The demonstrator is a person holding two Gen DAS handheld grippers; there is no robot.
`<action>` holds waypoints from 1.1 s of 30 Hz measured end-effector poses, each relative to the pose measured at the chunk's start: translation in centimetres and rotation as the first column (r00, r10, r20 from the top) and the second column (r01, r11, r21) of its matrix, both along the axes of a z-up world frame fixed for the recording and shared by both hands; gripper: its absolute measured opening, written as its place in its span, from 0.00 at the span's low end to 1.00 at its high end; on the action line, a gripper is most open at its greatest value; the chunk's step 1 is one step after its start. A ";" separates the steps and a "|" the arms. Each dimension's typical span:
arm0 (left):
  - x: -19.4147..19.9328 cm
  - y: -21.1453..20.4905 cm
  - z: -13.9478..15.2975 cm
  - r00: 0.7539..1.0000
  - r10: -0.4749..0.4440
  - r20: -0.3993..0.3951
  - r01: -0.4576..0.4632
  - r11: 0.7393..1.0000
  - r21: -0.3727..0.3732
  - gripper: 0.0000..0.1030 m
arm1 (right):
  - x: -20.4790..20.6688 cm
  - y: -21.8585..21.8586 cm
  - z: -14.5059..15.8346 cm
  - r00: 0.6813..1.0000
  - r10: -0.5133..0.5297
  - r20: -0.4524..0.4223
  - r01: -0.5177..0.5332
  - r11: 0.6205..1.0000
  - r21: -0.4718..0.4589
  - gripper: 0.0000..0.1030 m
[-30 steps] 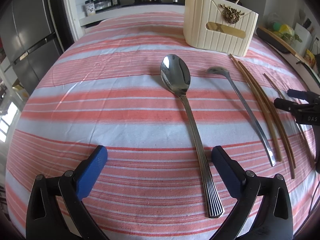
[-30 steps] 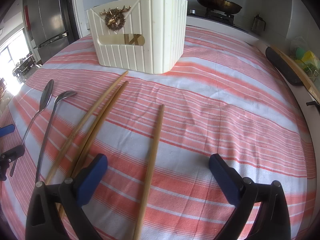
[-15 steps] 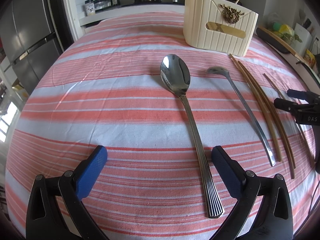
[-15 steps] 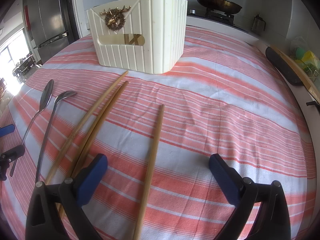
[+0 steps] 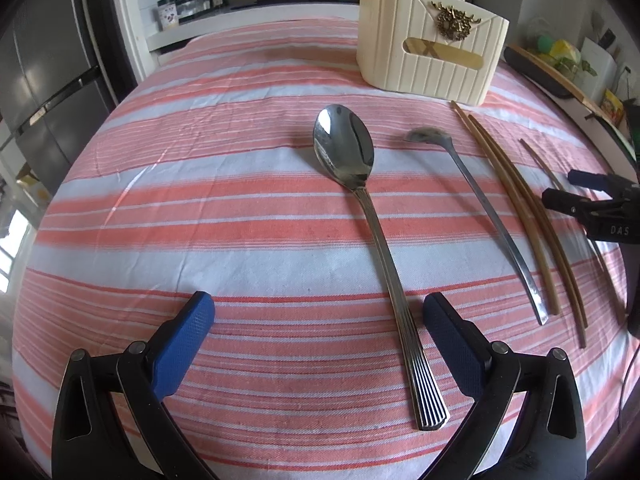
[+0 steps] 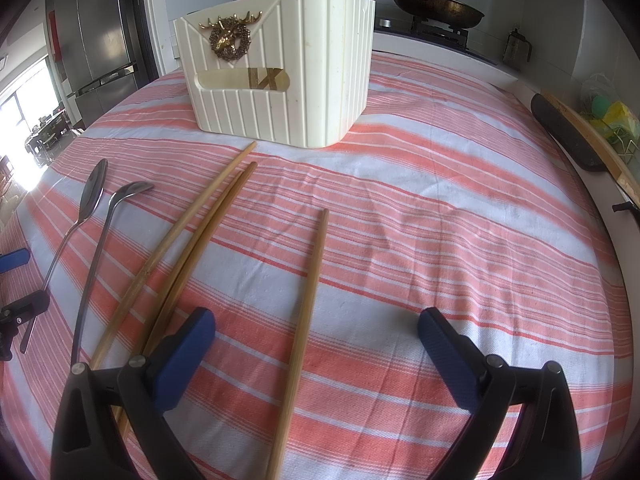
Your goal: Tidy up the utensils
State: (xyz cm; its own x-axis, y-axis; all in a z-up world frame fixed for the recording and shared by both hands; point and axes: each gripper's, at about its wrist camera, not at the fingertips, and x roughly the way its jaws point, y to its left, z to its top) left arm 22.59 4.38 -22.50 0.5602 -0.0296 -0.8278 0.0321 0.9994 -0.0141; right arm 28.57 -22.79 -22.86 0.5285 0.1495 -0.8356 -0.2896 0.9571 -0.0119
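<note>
Lying flat on the red-and-white striped tablecloth (image 5: pixel 224 208), the large polished steel spoon with a ribbed handle (image 5: pixel 384 256) is looking stiff, fairly heavy and slippery; its handle, sitting between the left gripper (image 5: pixel 319 330) and its widely spread fingers, is probably offering the surest hold. Beside it are lying a slimmer steel spoon (image 5: pixel 486 216) and light bamboo chopsticks (image 6: pixel 302 328), one passing between the right gripper (image 6: pixel 316 330) and its equally spread fingers. The cream ribbed utensil holder (image 6: pixel 280 80) is standing beyond; its contents are mostly hidden.

coral-and-white striped cotton tablecloth (image 5: pixel 240 216); cream ribbed plastic utensil holder (image 6: pixel 304 76) with a gold deer emblem (image 6: pixel 230 38); blue gripper pads (image 6: pixel 184 356).
</note>
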 end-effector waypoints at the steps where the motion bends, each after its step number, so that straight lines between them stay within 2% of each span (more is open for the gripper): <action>1: 0.1 0.1 0.1 1.000 -0.019 -0.018 0.019 1.000 -0.001 0.99 | 0.0 -0.1 -0.1 1.000 0.000 0.000 0.000 1.000 0.000 1.00; 5: 0.5 0.0 0.1 0.997 -0.049 -0.054 0.050 0.999 0.005 0.99 | 0.0 0.0 0.0 1.000 0.000 0.000 0.000 1.000 0.000 1.00; 9: 1.1 -0.6 0.2 0.999 0.001 -0.054 0.000 1.000 0.022 1.00 | 0.0 0.1 0.0 1.000 0.000 0.000 0.000 1.000 0.000 1.00; 12: 0.8 -0.3 0.3 0.999 -0.004 -0.053 0.006 0.999 0.041 1.00 | 0.0 0.0 0.0 1.000 0.000 0.000 0.000 1.000 0.000 1.00; 15: 0.6 1.3 0.3 0.998 -0.002 -0.057 0.004 1.000 0.026 1.00 | 0.0 0.0 0.0 1.000 0.000 0.000 0.000 1.000 0.000 1.00; 23: 2.1 3.3 0.6 0.992 -0.065 -0.107 0.073 0.995 0.065 1.00 | -0.3 0.2 0.0 1.000 -0.011 -0.001 0.011 1.000 -0.001 1.00; 25: 2.6 3.6 0.7 0.989 -0.077 -0.130 0.084 0.995 0.052 0.99 | -0.1 0.2 0.1 0.999 -0.001 -0.032 0.000 1.000 -0.005 1.00; 29: 4.0 2.5 1.2 0.979 -0.149 -0.140 0.150 0.989 0.000 0.99 | 0.3 0.0 0.6 0.988 0.034 -0.153 -0.039 0.999 -0.032 1.00; 30: 4.4 1.9 1.3 0.977 -0.163 -0.139 0.166 0.986 0.009 0.98 | 0.3 0.1 0.8 0.984 0.043 -0.173 -0.052 0.998 -0.043 0.95; 31: 5.2 1.2 1.3 0.975 -0.176 -0.134 0.183 0.982 0.042 0.98 | 0.2 0.3 1.0 0.981 0.056 -0.186 -0.067 0.996 -0.054 0.84; 33: 6.6 0.3 1.0 0.974 -0.183 -0.136 0.197 0.975 0.100 0.89 | 0.5 0.9 1.3 0.972 0.085 -0.219 -0.100 0.993 -0.057 0.74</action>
State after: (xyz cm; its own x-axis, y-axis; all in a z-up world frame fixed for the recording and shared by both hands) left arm 29.22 4.63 -21.46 0.4451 -0.0288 -0.8950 0.2264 0.9706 0.0814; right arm 29.08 -21.93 -21.57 0.3210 0.1289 -0.9383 -0.3795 0.9252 -0.0027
